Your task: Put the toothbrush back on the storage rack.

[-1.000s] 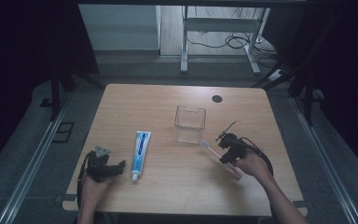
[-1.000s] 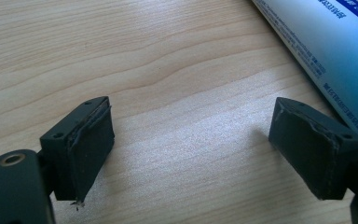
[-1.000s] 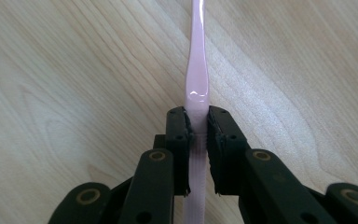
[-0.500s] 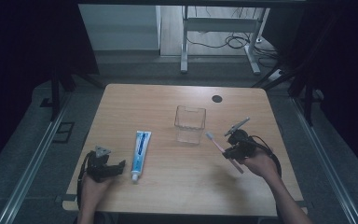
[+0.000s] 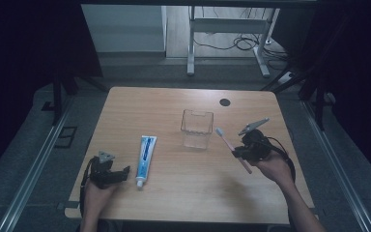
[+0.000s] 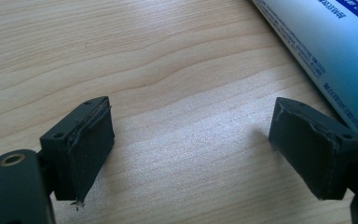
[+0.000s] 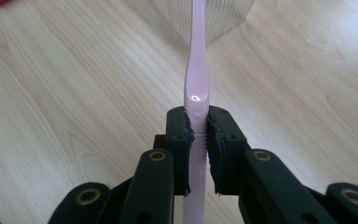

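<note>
Now we hold the pink toothbrush clamped in the right tool, gripped low on the handle so that the long bristle end stays free and points to the clear cup; it hangs above the bench, just right of the cup, probably to drop in head first. Left of the cup lies the toothpaste tube, and beside it the left tool rests with jaws apart, holding nothing.
</note>
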A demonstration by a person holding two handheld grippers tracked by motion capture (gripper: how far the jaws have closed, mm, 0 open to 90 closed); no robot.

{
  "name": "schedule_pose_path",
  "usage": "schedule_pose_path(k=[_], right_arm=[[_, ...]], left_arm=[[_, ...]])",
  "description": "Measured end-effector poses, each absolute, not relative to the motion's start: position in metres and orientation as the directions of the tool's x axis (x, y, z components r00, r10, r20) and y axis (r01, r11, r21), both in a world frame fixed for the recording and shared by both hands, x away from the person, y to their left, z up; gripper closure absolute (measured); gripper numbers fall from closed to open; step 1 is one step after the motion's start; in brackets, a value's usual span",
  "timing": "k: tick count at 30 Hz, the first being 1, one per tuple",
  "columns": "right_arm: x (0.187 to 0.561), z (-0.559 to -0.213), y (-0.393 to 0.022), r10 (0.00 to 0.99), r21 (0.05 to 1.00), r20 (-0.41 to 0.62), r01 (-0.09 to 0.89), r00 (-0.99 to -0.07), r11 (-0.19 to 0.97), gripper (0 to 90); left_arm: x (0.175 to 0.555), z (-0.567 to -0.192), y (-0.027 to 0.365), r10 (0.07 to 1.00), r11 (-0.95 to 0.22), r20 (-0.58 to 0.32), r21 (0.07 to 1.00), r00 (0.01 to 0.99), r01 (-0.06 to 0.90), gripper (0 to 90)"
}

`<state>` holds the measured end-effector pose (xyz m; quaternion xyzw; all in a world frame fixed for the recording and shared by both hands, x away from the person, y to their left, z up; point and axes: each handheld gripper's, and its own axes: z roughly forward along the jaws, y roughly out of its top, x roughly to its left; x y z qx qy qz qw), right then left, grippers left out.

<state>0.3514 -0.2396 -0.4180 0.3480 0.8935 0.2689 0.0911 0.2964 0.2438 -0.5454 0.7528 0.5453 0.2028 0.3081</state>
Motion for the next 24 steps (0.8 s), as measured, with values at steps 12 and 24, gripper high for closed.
schedule_pose_path(k=[12, 24], right_arm=[[0.357, -0.408, -0.236, 0.68, 0.615, 0.019, 0.545, -0.733, 0.57, 79.1], [0.367, -0.404, -0.229, 0.691, 0.66, 0.028, 0.533, -0.722, 0.53, 79.1]], left_arm=[[0.296, -0.546, 0.244, 0.946, -0.214, -0.031, 0.687, 0.322, 0.695, 14.0], [0.297, -0.545, 0.244, 0.945, -0.219, -0.028, 0.687, 0.326, 0.693, 14.0]])
